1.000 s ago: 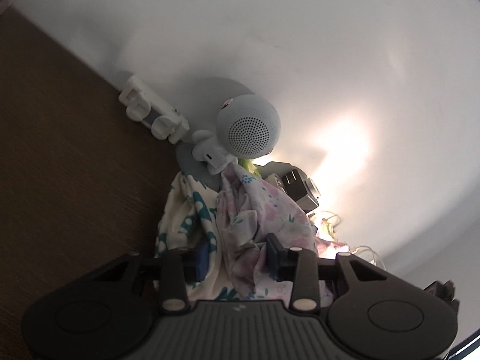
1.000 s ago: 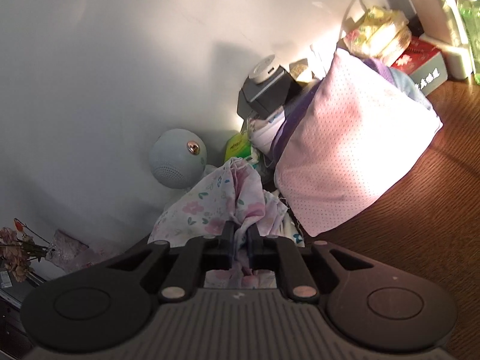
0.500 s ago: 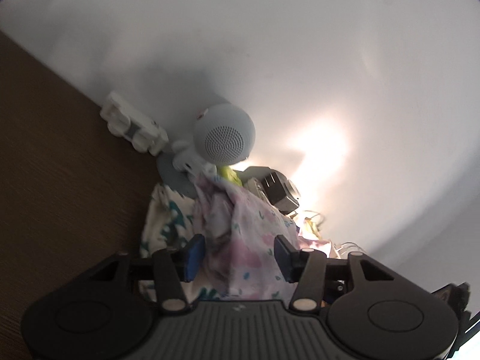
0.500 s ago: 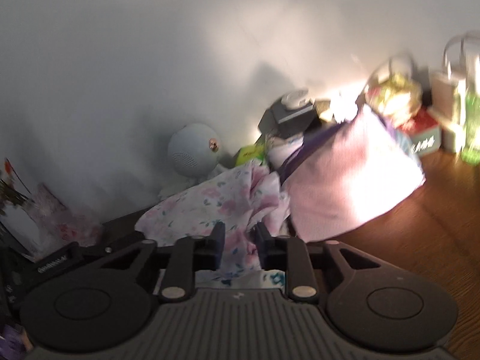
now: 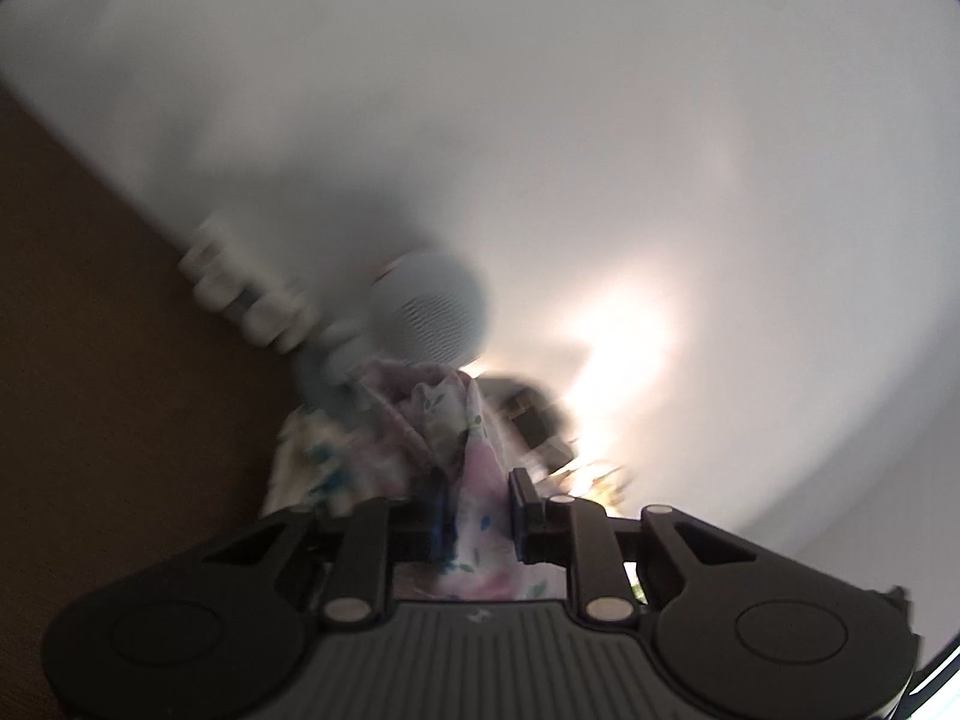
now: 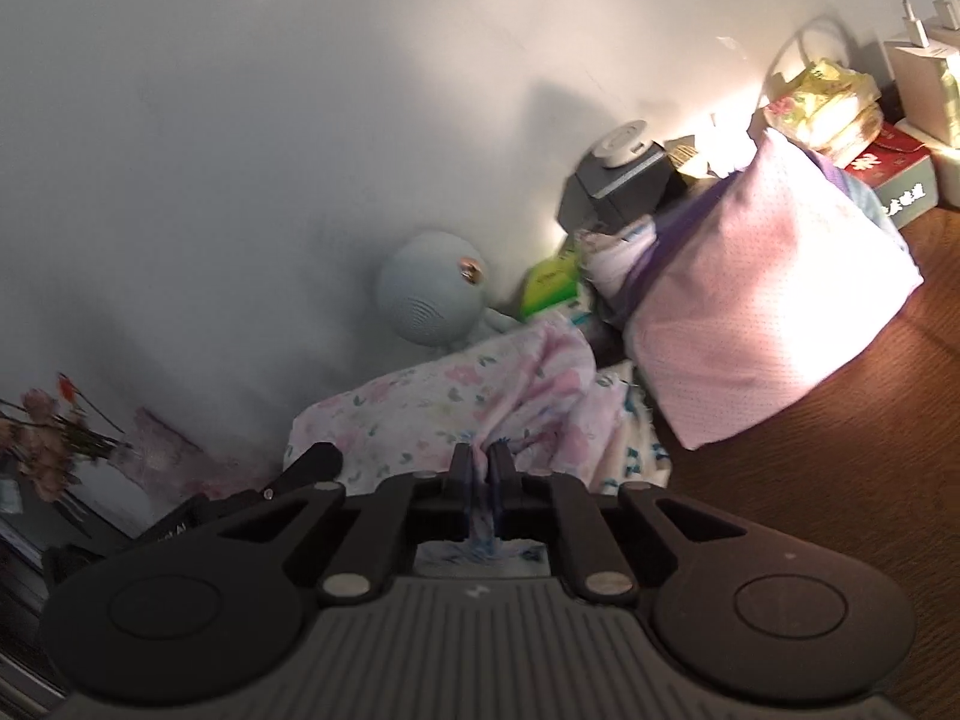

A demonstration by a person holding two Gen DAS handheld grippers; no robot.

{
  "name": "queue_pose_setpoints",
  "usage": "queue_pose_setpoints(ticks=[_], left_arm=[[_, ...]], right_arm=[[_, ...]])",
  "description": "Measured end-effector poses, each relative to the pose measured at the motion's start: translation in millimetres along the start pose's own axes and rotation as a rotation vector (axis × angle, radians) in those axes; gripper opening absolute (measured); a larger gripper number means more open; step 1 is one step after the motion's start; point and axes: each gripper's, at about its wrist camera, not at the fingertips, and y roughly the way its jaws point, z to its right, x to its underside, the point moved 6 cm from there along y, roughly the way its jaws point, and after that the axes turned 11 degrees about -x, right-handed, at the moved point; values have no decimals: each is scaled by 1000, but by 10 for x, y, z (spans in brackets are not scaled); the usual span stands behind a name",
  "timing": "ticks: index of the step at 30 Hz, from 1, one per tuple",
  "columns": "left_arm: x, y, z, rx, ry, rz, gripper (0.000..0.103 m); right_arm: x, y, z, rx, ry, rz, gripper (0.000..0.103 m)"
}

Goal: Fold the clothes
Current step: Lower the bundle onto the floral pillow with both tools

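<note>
A pink and white floral garment (image 5: 474, 468) lies bunched on the wooden table (image 5: 120, 420) against the wall. In the right wrist view the floral garment (image 6: 432, 414) spreads leftward from my fingers. My left gripper (image 5: 480, 510) is shut on a thick fold of it, and that view is blurred by motion. My right gripper (image 6: 480, 468) is shut on a thin pinched ridge of the same garment. Under it lies a white cloth with teal print (image 6: 630, 450), which shows blurred as the teal-print cloth (image 5: 318, 468) in the left wrist view.
A round pale-blue speaker (image 6: 429, 294) stands at the wall right behind the cloth. To the right are a pink dotted bundle (image 6: 774, 324), a grey box (image 6: 618, 180), a green packet (image 6: 549, 285) and a red box (image 6: 894, 168). A white power strip (image 5: 240, 294) lies to the left.
The left jaws, wide half a second ago, have narrowed onto the floral fold. The right jaws parted slightly and have shut on the cloth again. Both views have shifted.
</note>
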Motion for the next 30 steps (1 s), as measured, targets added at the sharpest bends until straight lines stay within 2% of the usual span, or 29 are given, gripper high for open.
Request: queue_pose_setpoints(ticks=[2, 3, 4, 6, 7, 9, 12, 14, 17, 21, 23, 24, 25, 26, 27, 30], left_arm=[[-17, 10, -64, -14, -16, -18, 24], [-35, -4, -92, -22, -26, -12, 30], [-100, -106, -105, -34, -44, 58, 36], [-226, -320, -123, -59, -72, 199, 41], [-269, -419, -72, -69, -45, 266, 41], [-293, -472, 125, -82, 69, 292, 40], [-174, -302, 433, -124, 256, 253, 31], [-69, -126, 537, -160, 338, 220, 27], [66, 139, 465, -212, 359, 149, 24], [104, 156, 398, -215, 397, 117, 25], [74, 106, 381, -204, 400, 113, 30], [38, 91, 306, -211, 367, 90, 40], [2, 77, 231, -218, 335, 67, 55], [-33, 62, 157, -225, 302, 43, 64], [-69, 46, 83, -232, 269, 20, 69], [-175, -1, -135, -252, 171, -49, 69]], right_arm=[[-7, -38, 3, 22, -21, 19, 12], [-27, -73, -15, 28, -36, 36, 15], [-46, -108, -33, 34, -51, 54, 16], [-85, -178, -70, 45, -81, 88, 17], [-107, -190, -97, 51, -102, 101, 17], [-161, -96, -190, 69, -173, 99, 17], [-244, 45, -332, 96, -280, 97, 12], [-245, 221, -339, 104, -307, 66, 10], [-139, 489, -142, 160, -301, -9, 6], [-75, 467, 31, 151, -270, 16, 6], [-113, 334, 5, 125, -246, 47, 9], [-145, 214, -31, 114, -242, 74, 13], [-173, 94, -56, 109, -237, 98, 17], [-186, -13, -45, 115, -226, 112, 26], [-189, -97, -10, 120, -207, 110, 34], [-87, -182, 112, 73, -125, 35, 49]])
